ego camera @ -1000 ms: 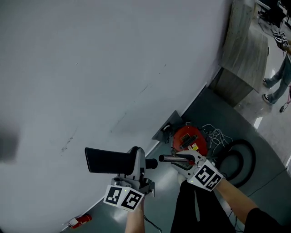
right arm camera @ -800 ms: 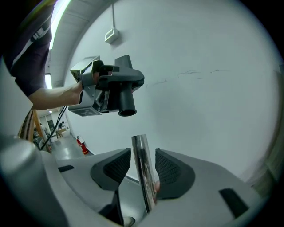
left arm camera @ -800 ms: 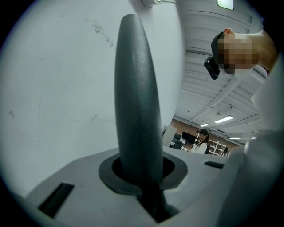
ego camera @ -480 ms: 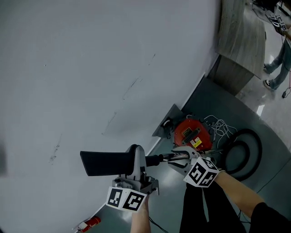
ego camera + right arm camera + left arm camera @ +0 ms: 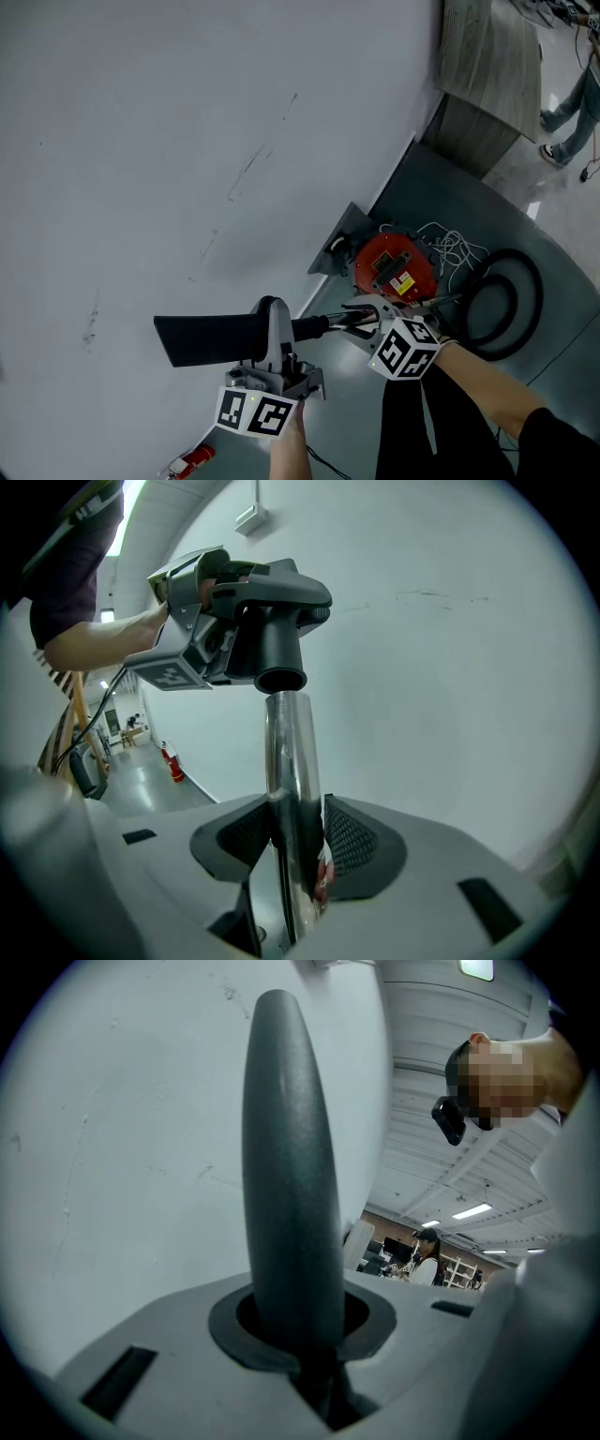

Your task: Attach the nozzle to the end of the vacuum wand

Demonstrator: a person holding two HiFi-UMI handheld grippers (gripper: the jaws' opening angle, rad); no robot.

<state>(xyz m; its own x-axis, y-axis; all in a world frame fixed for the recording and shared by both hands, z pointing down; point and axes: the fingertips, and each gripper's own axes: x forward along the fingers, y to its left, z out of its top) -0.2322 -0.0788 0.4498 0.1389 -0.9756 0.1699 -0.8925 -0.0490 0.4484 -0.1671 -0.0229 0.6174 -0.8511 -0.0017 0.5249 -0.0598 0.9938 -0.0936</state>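
The black floor nozzle (image 5: 211,337) is level in front of the white wall, and my left gripper (image 5: 278,349) is shut on its upright neck. In the left gripper view that dark neck (image 5: 286,1166) fills the space between the jaws. The chrome wand (image 5: 342,323) reaches the nozzle's socket from the right. In the right gripper view the wand (image 5: 291,752) runs up into the nozzle's round socket (image 5: 281,679). My right gripper (image 5: 361,319) has just been opening and stands open, with the wand between its pads (image 5: 352,841).
A red vacuum canister (image 5: 394,265) lies on the grey floor by the wall, with white cable (image 5: 450,248) and a coiled black hose (image 5: 511,305) beside it. A wooden cabinet (image 5: 487,66) stands at the upper right. A red extinguisher (image 5: 192,459) lies at the bottom left.
The gap between the wand's end and the nozzle's neck has closed; they now meet. My right gripper's jaws have spread wider around the wand. Both hands have sunk a little.
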